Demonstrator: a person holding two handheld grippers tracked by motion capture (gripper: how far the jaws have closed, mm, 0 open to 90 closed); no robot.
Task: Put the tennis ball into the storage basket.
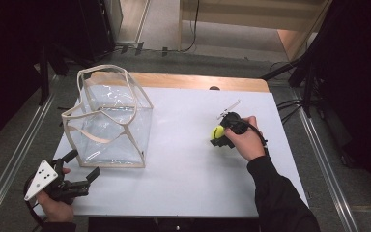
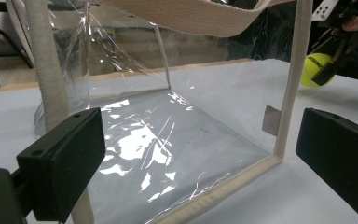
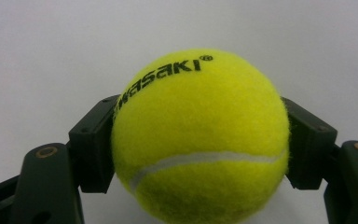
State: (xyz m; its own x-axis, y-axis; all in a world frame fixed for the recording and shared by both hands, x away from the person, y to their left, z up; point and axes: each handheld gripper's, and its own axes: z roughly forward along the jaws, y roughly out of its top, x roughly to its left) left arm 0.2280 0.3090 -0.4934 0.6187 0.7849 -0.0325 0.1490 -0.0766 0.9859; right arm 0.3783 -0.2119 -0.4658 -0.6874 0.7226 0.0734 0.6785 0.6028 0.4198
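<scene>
The tennis ball [image 3: 200, 135] sits clamped across its middle in the right gripper [image 1: 221, 137], right of the clear tote bag [image 1: 110, 121] on the table [image 1: 183, 164]. Light, fuzzy and springy, it should grip well. The left gripper [image 1: 84, 166] gapes wide just beside the bag's near corner.

Black two-jaw tool [image 1: 218, 137], dotted grey triangular plate [image 1: 40, 179], dark sleeve [image 1: 280, 198].
</scene>
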